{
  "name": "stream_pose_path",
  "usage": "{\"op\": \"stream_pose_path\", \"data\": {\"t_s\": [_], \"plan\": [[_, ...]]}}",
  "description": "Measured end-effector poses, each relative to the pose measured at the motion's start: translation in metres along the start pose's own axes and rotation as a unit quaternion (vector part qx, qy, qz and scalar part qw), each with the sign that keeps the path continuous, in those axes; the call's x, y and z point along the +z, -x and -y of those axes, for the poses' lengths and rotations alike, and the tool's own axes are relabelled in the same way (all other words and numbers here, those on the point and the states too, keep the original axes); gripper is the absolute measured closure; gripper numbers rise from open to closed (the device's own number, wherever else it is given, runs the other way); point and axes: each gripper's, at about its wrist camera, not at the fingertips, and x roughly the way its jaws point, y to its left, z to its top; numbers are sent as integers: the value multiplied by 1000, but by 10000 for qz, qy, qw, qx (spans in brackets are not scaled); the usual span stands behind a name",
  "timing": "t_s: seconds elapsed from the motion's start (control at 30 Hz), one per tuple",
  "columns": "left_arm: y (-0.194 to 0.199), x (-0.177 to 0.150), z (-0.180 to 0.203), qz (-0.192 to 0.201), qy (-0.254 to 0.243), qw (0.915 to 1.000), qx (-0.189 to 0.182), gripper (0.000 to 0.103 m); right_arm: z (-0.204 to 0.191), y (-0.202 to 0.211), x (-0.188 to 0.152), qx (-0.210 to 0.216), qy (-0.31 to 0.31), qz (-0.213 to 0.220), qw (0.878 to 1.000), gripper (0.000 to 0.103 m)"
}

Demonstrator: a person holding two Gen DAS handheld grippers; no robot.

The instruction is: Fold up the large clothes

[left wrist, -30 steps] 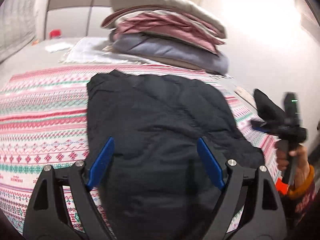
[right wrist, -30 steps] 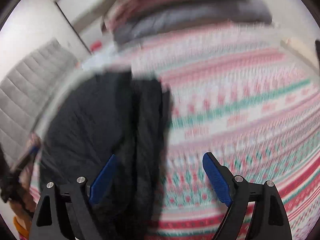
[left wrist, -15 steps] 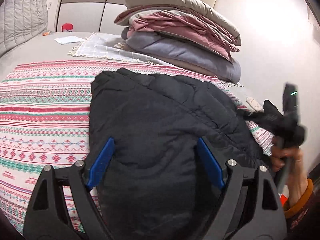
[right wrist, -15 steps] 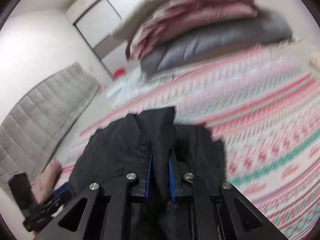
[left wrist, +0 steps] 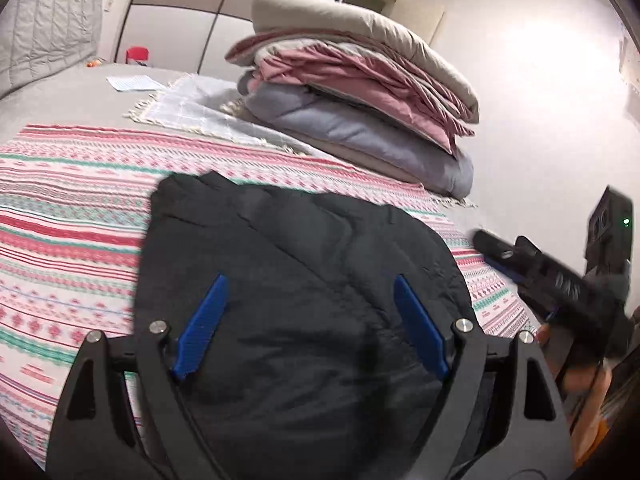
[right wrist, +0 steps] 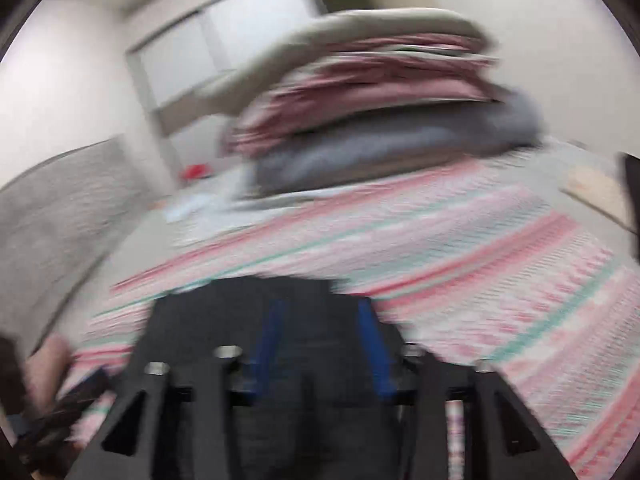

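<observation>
My left tongs (left wrist: 308, 320) hang spread wide above the black padded jacket (left wrist: 304, 280), gripping nothing, their blue pads clear of the cloth as far as I can tell. The jacket lies on the striped blanket (left wrist: 72, 248) covering the bed, already gathered into a narrow, roughly rectangular bundle, with the stack of folded bedding (left wrist: 360, 92) well behind it. My right tongs (right wrist: 322, 340) sit off the jacket's right edge; the right wrist view is badly smeared, but the blue pads look partly apart with dark fabric showing between and around them, and I cannot tell for certain whether they pinch it or merely hover over it. Seen from the left wrist view, those tongs look apart from the jacket's edge, out over the blanket. I judge the side folds are done and the step in hand is the end-to-end fold. Next, I'd say, both tongs need a hold on the near hem, one at each corner, closing through the thick padding, then a lift and carry toward the far edge, laid down square. The puffy filling may spring back, so pressing the crease flat will likely matter.
</observation>
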Motion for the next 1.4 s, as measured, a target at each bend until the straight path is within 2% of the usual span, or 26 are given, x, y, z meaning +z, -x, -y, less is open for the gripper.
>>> {"op": "stream_pose_path", "data": {"t_s": [0.07,0.1,0.17,0.27,0.33,0.4,0.5,0.6,0.7,0.77,0.8,0.9,1.0,1.1,1.17,1.3,1.4], "plan": [[-7,-3,12,-81,-259,9995,158,18,-26,-19,-14,471,268,-217,9983,44],[-10,-4,16,-134,-401,9988,243,18,-31,-31,-19,454,371,-379,9976,44],[-12,-7,21,-239,-723,9964,383,18,-30,-51,-29,163,566,-606,9964,44],[-7,-7,14,-297,-904,9936,613,18,-12,-56,-37,-151,675,-567,9960,43],[-4,-4,1,-348,-801,9935,736,18,7,-52,-34,-372,567,-633,9957,32],[-1,-1,-19,-470,-489,9950,732,17,27,-48,-34,-541,400,-848,9941,30],[3,-1,-50,-728,136,9963,434,12,52,-35,-25,-180,-20,-1076,9940,28],[3,-6,-80,-1063,985,9894,-39,7,75,-18,-21,396,-618,-1312,9886,23],[-3,-19,-108,-1358,1902,9708,-541,6,94,-13,-23,920,-1230,-1572,9756,19],[-9,-27,-116,-1475,2252,9601,-750,5,103,-10,-27,1134,-1514,-1784,9656,18],[-12,-32,-121,-1534,2419,9542,-865,4,107,-12,-30,1181,-1599,-1871,9620,18],[-16,-44,-125,-1550,2674,9447,-1098,3,114,-21,-40,1191,-1773,-2220,9514,18],[-18,-55,-125,-1560,2817,9382,-1267,1,117,-30,-51,1287,-2014,-2457,9394,18],[-26,-65,-130,-1735,3067,9239,-1491,1,121,-37,-57,1412,-2287,-2578,9281,17],[-25,-68,-131,-1762,3057,9227,-1552,1,123,-43,-62,1502,-2402,-2656,9215,16],[-22,-68,-122,-1806,2706,9323,-1580,1,130,-50,-71,1679,-2683,-2794,9065,11],[-20,-67,-116,-1823,2609,9357,-1519,1,130,-52,-73,1738,-2688,-2759,9063,10]]}}
